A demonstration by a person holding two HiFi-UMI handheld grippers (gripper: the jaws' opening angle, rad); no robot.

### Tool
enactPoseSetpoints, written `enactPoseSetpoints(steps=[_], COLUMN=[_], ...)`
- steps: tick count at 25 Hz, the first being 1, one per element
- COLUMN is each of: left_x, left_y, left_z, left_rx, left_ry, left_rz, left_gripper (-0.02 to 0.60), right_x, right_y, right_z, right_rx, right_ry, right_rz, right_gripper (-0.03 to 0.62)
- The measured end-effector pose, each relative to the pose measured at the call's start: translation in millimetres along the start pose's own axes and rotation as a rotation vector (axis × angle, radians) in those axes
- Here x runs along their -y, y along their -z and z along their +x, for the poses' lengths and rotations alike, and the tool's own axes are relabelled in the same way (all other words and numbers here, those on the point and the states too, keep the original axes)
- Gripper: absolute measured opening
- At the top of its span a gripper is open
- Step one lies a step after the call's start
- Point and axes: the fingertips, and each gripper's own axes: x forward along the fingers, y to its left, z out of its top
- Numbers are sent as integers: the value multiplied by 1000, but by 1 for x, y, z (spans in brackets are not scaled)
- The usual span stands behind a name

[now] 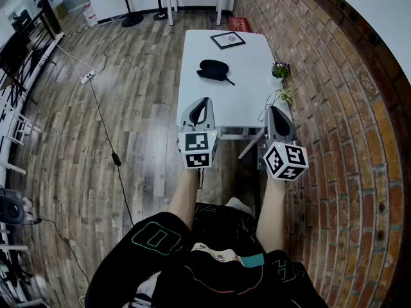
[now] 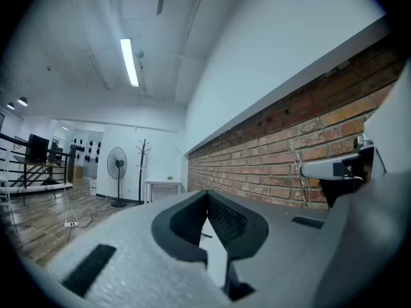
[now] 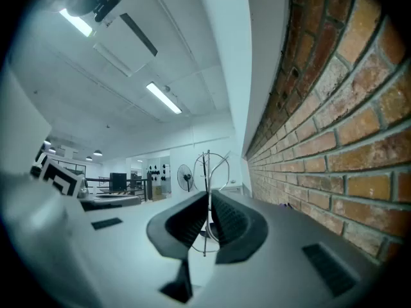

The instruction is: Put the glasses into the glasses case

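The bench has a smooth white top with a dull finish, and the glasses case on it looks matt black. The floor is wood plank, varnished enough to throw back light. The wall is rough red brick with pale mortar. The left hand-held gripper and the right hand-held gripper are grey plastic with a fine grainy, matt skin and darker ribbed pads. The glasses are thin bare metal wire. The person's shorts are black cloth.
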Motion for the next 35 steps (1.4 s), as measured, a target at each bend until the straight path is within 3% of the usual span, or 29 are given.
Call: enactPoseSetpoints(steps=[12, 35], left_x=[-5, -52], left_y=[-3, -14], left_z=[3, -4], left_rx=[14, 65], left_ry=[5, -64], left_rz=[-8, -73], left_gripper=[8, 8], right_x=[-9, -30], right_y=[-4, -31], right_z=[4, 21], right_rx=[1, 33], right_ry=[-17, -27], right_rz=[-44, -116], right_gripper=[25, 25])
